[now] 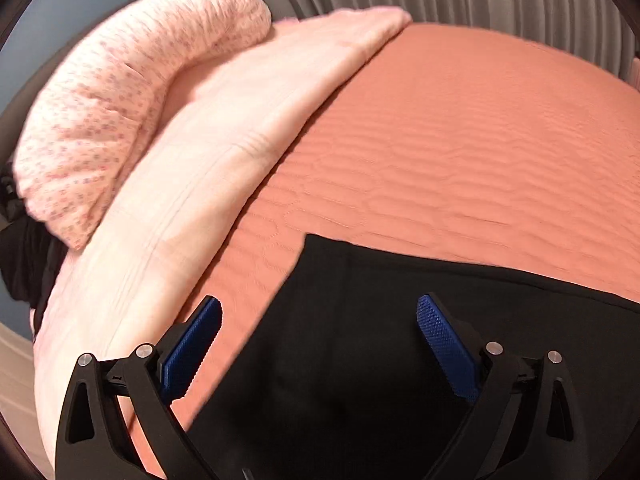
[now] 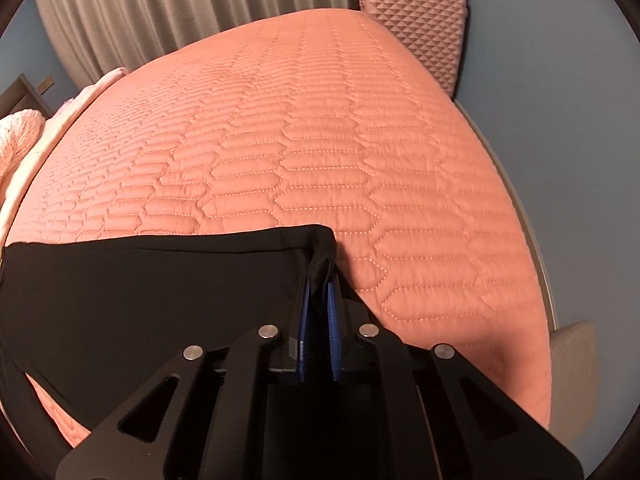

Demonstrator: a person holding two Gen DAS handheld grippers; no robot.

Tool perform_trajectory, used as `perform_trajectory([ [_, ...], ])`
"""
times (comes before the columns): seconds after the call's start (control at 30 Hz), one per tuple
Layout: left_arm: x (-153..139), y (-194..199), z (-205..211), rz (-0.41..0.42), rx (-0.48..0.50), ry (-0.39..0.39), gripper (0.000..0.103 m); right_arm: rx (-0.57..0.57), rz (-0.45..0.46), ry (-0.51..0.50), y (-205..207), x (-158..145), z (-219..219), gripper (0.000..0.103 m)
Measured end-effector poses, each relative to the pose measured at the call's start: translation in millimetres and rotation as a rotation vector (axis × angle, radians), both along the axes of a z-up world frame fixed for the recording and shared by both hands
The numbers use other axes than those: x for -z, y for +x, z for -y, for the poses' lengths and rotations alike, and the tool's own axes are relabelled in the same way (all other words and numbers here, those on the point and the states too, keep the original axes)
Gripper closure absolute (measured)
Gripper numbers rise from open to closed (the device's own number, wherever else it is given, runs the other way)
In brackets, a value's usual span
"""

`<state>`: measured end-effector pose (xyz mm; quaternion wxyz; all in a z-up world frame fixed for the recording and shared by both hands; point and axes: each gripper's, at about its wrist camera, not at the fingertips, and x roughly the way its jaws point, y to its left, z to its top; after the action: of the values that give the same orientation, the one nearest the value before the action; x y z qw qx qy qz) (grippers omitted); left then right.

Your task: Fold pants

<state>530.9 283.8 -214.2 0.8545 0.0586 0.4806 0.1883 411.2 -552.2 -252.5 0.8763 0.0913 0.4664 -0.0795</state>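
Observation:
Black pants (image 1: 360, 340) lie spread on the salmon quilted bedspread (image 1: 460, 152). My left gripper (image 1: 318, 312) is open and empty, hovering just above the pants near their left corner. In the right wrist view the pants (image 2: 140, 288) stretch to the left, and my right gripper (image 2: 320, 284) is shut on their right corner, which bunches up between the blue pads (image 2: 334, 312). The bedspread (image 2: 320, 140) fills the rest of that view.
A floral pink pillow (image 1: 120, 100) and a pale pink folded blanket (image 1: 224, 152) lie at the bed's left end. Grey curtains (image 2: 160, 16) hang behind the bed. A pink suitcase (image 2: 420, 24) stands at the far right corner. A beige rug (image 2: 576, 380) lies beside the bed.

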Motion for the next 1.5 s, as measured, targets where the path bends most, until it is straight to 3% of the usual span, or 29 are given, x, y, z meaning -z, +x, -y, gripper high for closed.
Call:
perform_trajectory([
  [0.07,22,21,-15,-0.067,0.060,-0.063,0.008,0.015,-0.003,-0.006,2,0,-3,0.095],
  [0.17,36,31,-10,-0.075,0.125,-0.096,0.024,0.030,-0.011,-0.024,3,1,-6,0.095],
  [0.23,32,30,-5,-0.055,0.161,-0.132,0.053,0.043,-0.015,-0.022,5,-1,-7,0.095],
  [0.3,26,25,-4,-0.047,0.149,-0.100,0.081,0.046,-0.013,-0.031,3,-4,-9,0.095],
  [0.33,23,23,-9,-0.034,0.150,-0.127,0.091,0.045,-0.003,-0.030,1,-7,-11,0.095],
  [0.4,6,7,-15,0.009,0.151,-0.199,0.094,0.041,0.033,-0.033,-9,-20,-14,0.096],
  [0.57,-49,-51,-9,0.094,0.210,-0.257,0.095,0.016,0.139,-0.016,-55,-70,-15,0.098],
  [0.77,-126,-171,-17,0.184,0.252,-0.340,0.095,-0.048,0.251,0.022,-166,-135,-23,0.099],
  [0.87,-148,-238,-27,0.191,0.265,-0.341,0.094,-0.067,0.274,0.040,-228,-151,-25,0.100],
  [0.97,-141,-287,-34,0.134,0.257,-0.300,0.094,-0.093,0.210,0.027,-278,-140,-25,0.100],
  [1.13,-84,-341,-58,0.012,0.188,-0.252,0.092,0.023,0.074,0.084,-323,-92,-15,0.098],
  [1.23,-47,-353,-66,-0.051,0.145,-0.282,0.092,0.013,0.051,0.089,-325,-79,-35,0.095],
  [1.33,-27,-359,-63,-0.060,0.128,-0.263,0.091,-0.048,0.028,0.072,-302,-72,-62,0.092],
  [1.37,-24,-360,-63,-0.060,0.121,-0.262,0.091,-0.068,0.021,0.059,-289,-70,-71,0.083],
  [1.4,-22,-361,-62,-0.056,0.111,-0.264,0.090,-0.084,0.021,0.019,-273,-69,-80,0.059],
  [1.43,-20,-363,-61,-0.056,0.101,-0.266,0.087,-0.087,0.025,-0.010,-271,-67,-87,0.025],
  [1.47,-19,-365,-61,-0.058,0.092,-0.263,0.086,-0.092,0.027,-0.038,-260,-66,-93,0.011],
  [1.5,-20,-369,-60,-0.059,0.084,-0.268,0.085,-0.109,0.024,-0.038,-247,-63,-96,0.005],
])
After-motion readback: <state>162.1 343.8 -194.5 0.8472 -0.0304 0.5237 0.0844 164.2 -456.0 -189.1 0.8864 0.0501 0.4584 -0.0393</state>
